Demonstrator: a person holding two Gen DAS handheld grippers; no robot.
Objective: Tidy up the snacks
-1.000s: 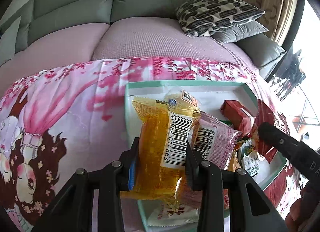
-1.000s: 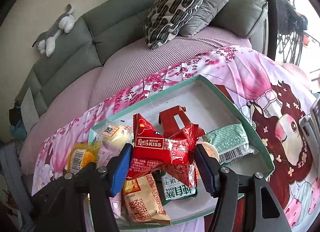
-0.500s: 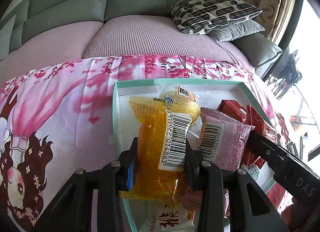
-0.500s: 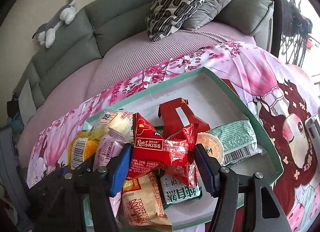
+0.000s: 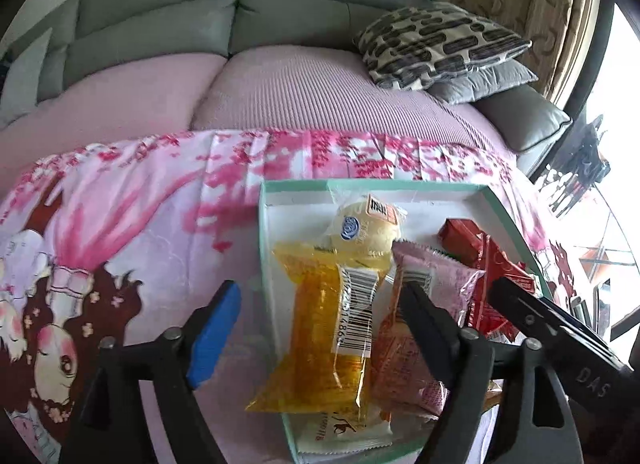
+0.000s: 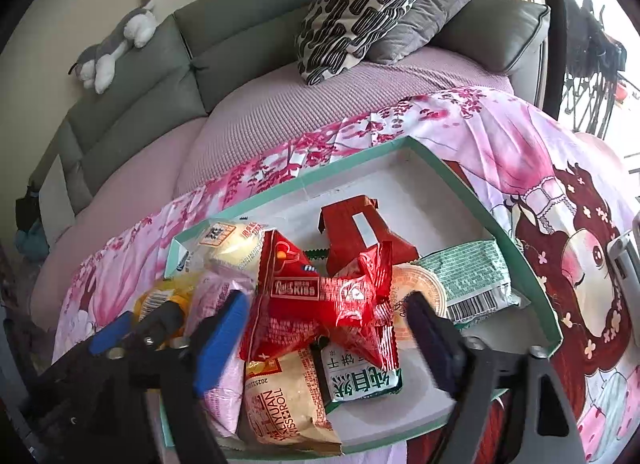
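- The left wrist view looks steeply down along its own fingers [image 5: 428, 320] from close above the near-left part of the snack tray [image 5: 264, 264], facing the far sofa [image 5: 280, 16].
- The right wrist view sits just as close above the tray's [image 6: 516, 240] near edge, further right, facing the same sofa [image 6: 240, 36] at a slant.
- Both share the tray, the red snack packet [image 5: 500, 284] [image 6: 320, 296], the patterned cushion [image 5: 436, 44] [image 6: 360, 12] and the pink printed sheet [image 5: 140, 224] [image 6: 540, 144].
- Each view catches the other gripper at its edge.

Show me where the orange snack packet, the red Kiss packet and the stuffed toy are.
orange snack packet [image 5: 320, 328], left wrist view, on its clear orange body beside the barcode.
red Kiss packet [image 6: 296, 288], right wrist view, on its printed label.
stuffed toy [image 6: 116, 40], right wrist view, on its grey-and-white body.
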